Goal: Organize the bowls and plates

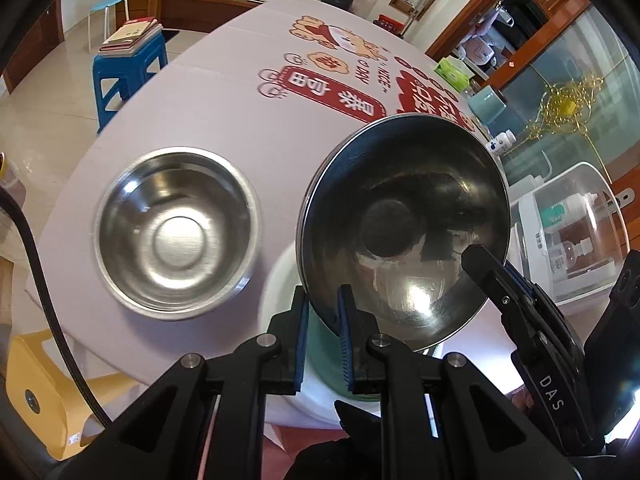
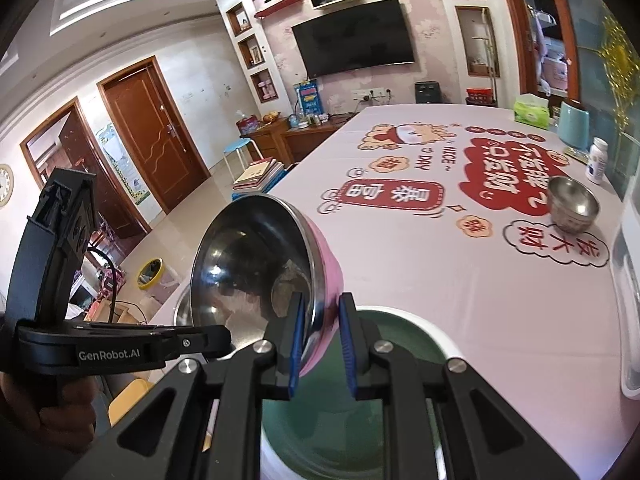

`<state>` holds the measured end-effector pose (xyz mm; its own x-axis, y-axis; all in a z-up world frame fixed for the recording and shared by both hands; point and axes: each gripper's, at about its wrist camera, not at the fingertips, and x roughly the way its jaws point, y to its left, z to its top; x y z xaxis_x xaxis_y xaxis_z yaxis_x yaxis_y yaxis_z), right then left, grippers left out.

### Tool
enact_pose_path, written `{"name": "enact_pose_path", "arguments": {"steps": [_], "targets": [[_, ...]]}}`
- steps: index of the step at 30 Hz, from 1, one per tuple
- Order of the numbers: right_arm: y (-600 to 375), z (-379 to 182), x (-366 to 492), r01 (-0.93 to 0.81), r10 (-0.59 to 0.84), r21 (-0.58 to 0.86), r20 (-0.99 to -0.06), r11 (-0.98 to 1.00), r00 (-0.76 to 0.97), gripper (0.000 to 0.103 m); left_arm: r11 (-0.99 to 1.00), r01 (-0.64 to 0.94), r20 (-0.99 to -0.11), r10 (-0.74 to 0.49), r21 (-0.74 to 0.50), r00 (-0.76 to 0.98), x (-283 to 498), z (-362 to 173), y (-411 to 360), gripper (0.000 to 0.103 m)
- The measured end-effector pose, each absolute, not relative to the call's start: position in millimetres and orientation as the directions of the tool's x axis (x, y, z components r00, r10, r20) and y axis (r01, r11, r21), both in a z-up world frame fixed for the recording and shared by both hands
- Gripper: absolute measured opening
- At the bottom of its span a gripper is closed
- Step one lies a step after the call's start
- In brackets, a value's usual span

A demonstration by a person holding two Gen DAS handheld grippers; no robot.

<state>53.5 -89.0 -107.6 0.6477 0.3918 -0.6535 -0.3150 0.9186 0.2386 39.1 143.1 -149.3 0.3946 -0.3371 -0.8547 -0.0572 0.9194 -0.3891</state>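
Observation:
A bowl (image 1: 404, 216), steel inside and pink outside (image 2: 324, 276), hangs tilted above the table. Both grippers hold its rim. My left gripper (image 1: 323, 320) is shut on the near rim. My right gripper (image 2: 320, 332) is shut on the pink wall and appears in the left wrist view at the bowl's right edge (image 1: 480, 258). Under the held bowl sits a white dish with a green inside (image 2: 360, 420). A second steel bowl (image 1: 176, 232) stands on the tablecloth to the left. A small stack of steel bowls (image 2: 572, 204) stands at the far right.
The table (image 2: 440, 280) has a pink printed cloth. A clear plastic box (image 1: 572, 232), a white bottle (image 2: 596, 160), a teal cup (image 2: 574, 130) and a tissue box (image 2: 530, 110) line its right side. A blue stool with books (image 1: 128, 60) stands on the floor at left.

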Motion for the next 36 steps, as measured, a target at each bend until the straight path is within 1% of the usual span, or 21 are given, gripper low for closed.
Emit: {"name": "enact_pose_path", "arguments": {"steps": [17,27,36], "targets": [[-1.8,-123.6,58.3,-0.327,0.4,0.24,-0.667,0.914,0.628,0.017,0.928,-0.074,-0.871,-0.314,-0.366,0.377,31.1,-160.5,234.1,0.012],[37.0,-137.6,63.6,-0.312,0.38,0.23,-0.694,0.922,0.611,0.018,0.94,-0.062,-0.9,-0.302,-0.336,0.315,44.8,-179.3,265.5,0.013],[51.0,-147.9,71.5,-0.278,0.346,0.218,-0.726,0.936,0.594,0.019,0.946,-0.035,-0.919,-0.303,-0.321,0.251,59.8,-195.0,275.6,0.014]]}}
